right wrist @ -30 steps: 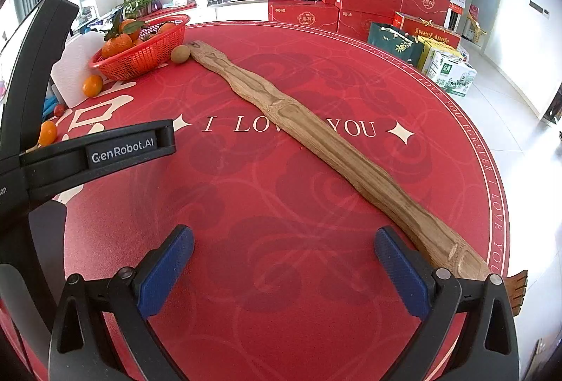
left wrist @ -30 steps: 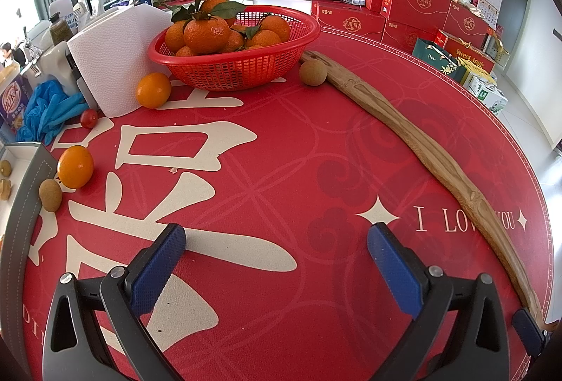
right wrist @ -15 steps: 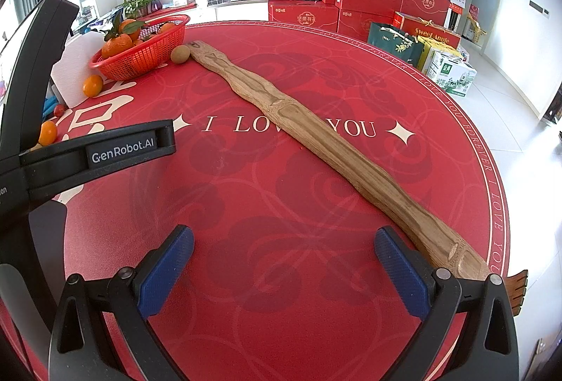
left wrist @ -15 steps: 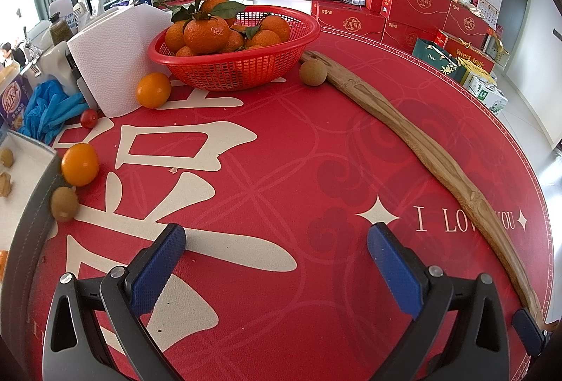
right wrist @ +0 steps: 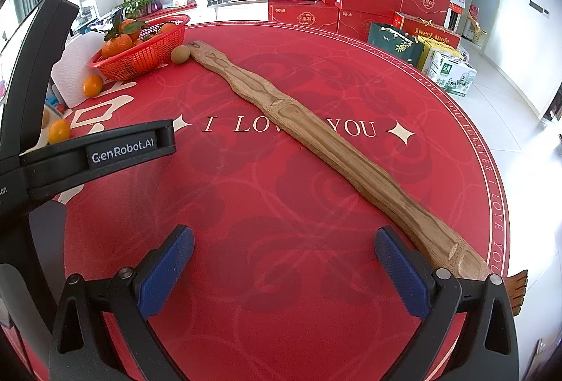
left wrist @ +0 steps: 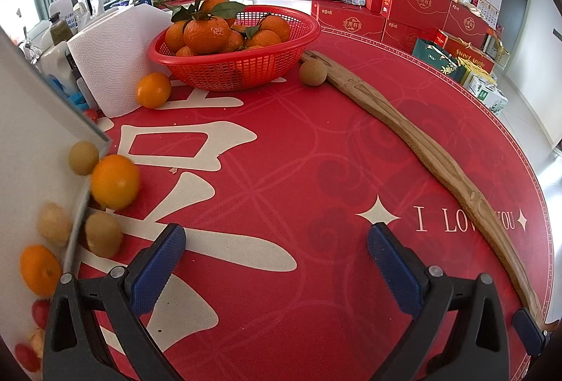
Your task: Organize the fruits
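A red basket [left wrist: 239, 65] of leafy oranges stands at the far side of the red table; it also shows in the right wrist view [right wrist: 140, 54]. Loose fruit lies on the cloth: an orange [left wrist: 153, 90] by the paper towel roll, a brown kiwi [left wrist: 312, 72] by the wooden stick, an orange [left wrist: 115, 181] and a kiwi [left wrist: 103, 233] beside a white tray [left wrist: 31, 142] at the left. The tray holds several small fruits. My left gripper [left wrist: 275, 261] is open and empty above the cloth. My right gripper [right wrist: 284, 270] is open and empty.
A long carved wooden stick [left wrist: 421, 149] runs diagonally across the table, also in the right wrist view [right wrist: 316, 142]. A paper towel roll [left wrist: 112, 58] stands left of the basket. Red gift boxes [left wrist: 404, 12] stand beyond the table. The left gripper's body [right wrist: 87, 156] fills the right view's left side.
The white tray at the left has come closer and looms larger in the left wrist view, with the orange and kiwi now at its edge. The right wrist view is unchanged.
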`<state>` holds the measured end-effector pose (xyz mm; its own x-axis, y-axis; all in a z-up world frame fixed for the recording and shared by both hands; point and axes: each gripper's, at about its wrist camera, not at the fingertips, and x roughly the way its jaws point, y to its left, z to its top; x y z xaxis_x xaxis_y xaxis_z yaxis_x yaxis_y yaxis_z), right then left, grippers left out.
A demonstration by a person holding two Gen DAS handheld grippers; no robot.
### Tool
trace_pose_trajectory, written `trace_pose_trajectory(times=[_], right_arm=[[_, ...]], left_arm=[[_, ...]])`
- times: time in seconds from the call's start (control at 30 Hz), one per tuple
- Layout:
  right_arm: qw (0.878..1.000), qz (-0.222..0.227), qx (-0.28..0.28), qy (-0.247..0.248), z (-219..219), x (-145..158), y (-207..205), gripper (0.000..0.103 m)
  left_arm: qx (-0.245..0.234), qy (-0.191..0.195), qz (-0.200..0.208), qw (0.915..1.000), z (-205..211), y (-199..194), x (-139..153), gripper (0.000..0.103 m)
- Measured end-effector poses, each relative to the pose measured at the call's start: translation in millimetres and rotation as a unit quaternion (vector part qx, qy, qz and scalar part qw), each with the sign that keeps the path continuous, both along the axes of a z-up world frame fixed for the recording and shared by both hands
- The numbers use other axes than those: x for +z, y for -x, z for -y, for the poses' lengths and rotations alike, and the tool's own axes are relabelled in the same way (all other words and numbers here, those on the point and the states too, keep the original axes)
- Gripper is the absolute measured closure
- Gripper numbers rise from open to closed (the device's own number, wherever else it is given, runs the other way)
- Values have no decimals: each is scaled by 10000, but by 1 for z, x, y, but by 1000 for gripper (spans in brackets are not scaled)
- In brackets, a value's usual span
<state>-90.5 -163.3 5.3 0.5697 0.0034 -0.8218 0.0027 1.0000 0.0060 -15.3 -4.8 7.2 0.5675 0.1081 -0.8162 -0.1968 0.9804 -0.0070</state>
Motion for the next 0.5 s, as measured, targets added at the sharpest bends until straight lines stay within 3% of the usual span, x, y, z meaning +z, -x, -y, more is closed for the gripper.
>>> trace_pose_trajectory(times=[0.33,0.37,0.5], right_arm=[[10000,0,1,0,0,0,0,0],[10000,0,1,0,0,0,0,0],[10000,0,1,0,0,0,0,0]], left_arm=[[1,0,0,10000,-1,3,1,0],[0,-2,0,10000,9,-15,-3,0],[0,-2,0,10000,9,-16,-3,0]])
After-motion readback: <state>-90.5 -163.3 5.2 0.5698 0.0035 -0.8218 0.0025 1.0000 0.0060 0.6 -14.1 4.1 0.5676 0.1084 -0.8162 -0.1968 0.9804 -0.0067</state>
